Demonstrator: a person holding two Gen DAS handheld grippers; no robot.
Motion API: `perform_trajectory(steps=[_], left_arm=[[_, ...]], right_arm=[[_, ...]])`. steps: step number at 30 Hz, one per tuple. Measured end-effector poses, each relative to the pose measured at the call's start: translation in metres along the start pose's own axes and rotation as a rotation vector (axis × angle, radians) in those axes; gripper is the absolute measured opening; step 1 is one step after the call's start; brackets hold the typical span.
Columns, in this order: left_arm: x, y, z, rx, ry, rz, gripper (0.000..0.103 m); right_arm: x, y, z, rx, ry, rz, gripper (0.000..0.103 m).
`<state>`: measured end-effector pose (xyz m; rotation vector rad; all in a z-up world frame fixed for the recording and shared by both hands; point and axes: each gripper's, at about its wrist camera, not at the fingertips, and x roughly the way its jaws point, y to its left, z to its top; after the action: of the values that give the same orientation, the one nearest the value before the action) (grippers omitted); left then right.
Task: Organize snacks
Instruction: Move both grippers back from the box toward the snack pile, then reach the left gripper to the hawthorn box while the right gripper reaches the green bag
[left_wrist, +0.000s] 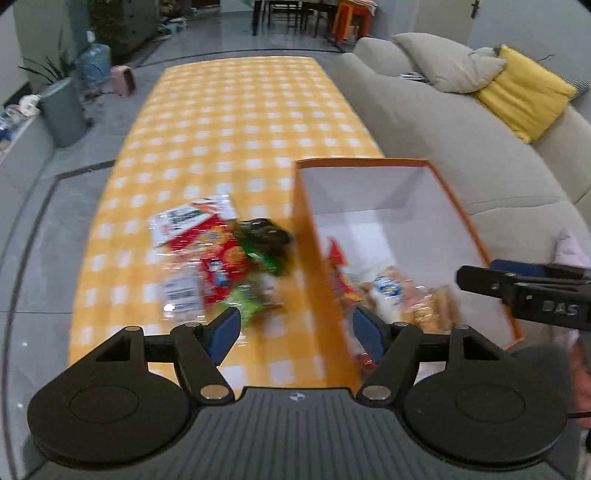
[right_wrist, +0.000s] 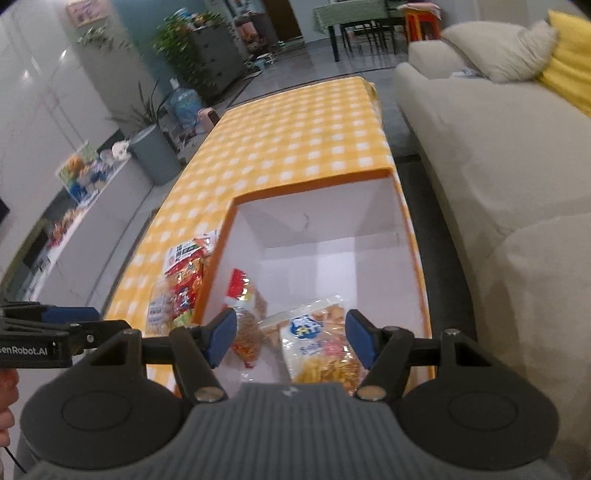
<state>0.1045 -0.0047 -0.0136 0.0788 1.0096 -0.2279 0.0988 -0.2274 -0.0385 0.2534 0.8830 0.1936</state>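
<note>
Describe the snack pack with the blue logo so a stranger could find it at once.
Find the orange box with white walls on the yellow checked table. Inside, at its near end, lies a clear bag of pale chips; its round blue logo separates it from the red-topped packet alongside.

The tablecloth is yellow-orange gingham with white squares. The box on it is orange outside and plain white within. Inside lie a red-topped packet with orange pieces and a clear bag of golden snacks bearing a blue-and-white label. Beside the box, the loose pile shows a red and white packet, a dark green one and a lime green one. Both grippers are black with blue pads. The sofa is beige, with a grey cushion and a bright yellow cushion.
</note>
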Motion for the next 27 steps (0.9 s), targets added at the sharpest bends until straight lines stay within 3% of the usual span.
perform_trajectory(steps=[2,12,18,23,27], left_arm=[[0.0,0.013,-0.001,-0.013,0.003,0.032,0.082],[0.018,0.073,-0.014,-0.131,0.09,0.023,0.082],[0.034,0.102,-0.025,-0.188,0.117,0.038,0.082],[0.05,0.128,-0.032,-0.236,0.141,0.015,0.082],[0.062,0.147,-0.039,-0.247,0.152,0.016,0.082]], right_arm=[[-0.001,0.016,0.0,-0.031,0.014,0.004,0.065],[0.017,0.09,-0.016,-0.211,0.079,0.027,0.065],[0.041,0.125,-0.018,-0.251,0.091,0.041,0.065],[0.063,0.151,-0.02,-0.289,0.011,-0.031,0.065],[0.081,0.167,-0.021,-0.342,0.01,-0.039,0.065]])
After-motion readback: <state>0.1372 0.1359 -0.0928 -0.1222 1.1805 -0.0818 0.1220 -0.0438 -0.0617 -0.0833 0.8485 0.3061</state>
